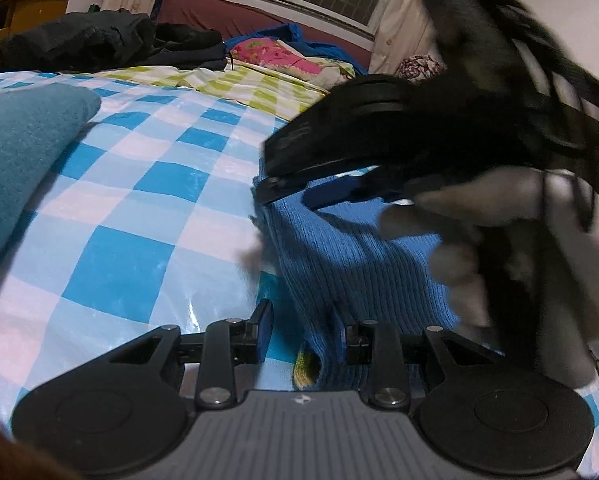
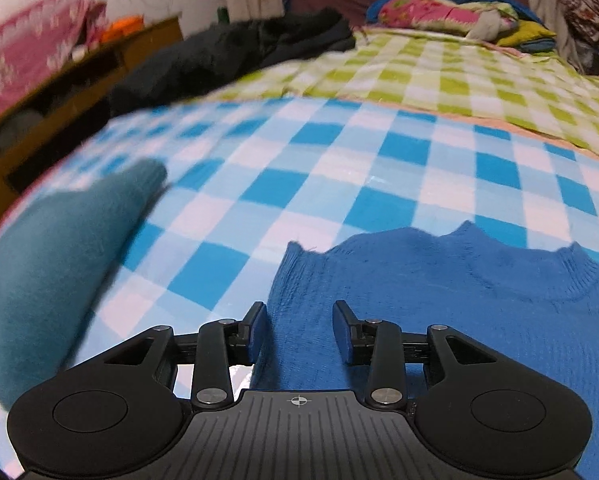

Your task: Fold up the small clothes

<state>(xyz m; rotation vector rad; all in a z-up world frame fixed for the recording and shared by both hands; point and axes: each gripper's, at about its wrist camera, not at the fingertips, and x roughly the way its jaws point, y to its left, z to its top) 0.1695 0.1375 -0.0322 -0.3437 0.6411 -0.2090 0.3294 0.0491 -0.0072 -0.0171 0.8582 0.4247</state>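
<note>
Now I am hovering both spread tools, left tool [image 1: 304, 330] and right tool [image 2: 299, 330], over the sweater [image 2: 439, 312] lying on the bed [image 2: 339, 160]; its left edge is running straight ahead between their fingers.

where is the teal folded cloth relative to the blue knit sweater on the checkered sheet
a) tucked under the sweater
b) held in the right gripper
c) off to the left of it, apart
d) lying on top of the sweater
c: in the right wrist view the teal folded cloth lies on the left, with bare blue-and-white checkered sheet between it and the blue knit sweater; the right gripper is open over the sweater's edge.
</note>
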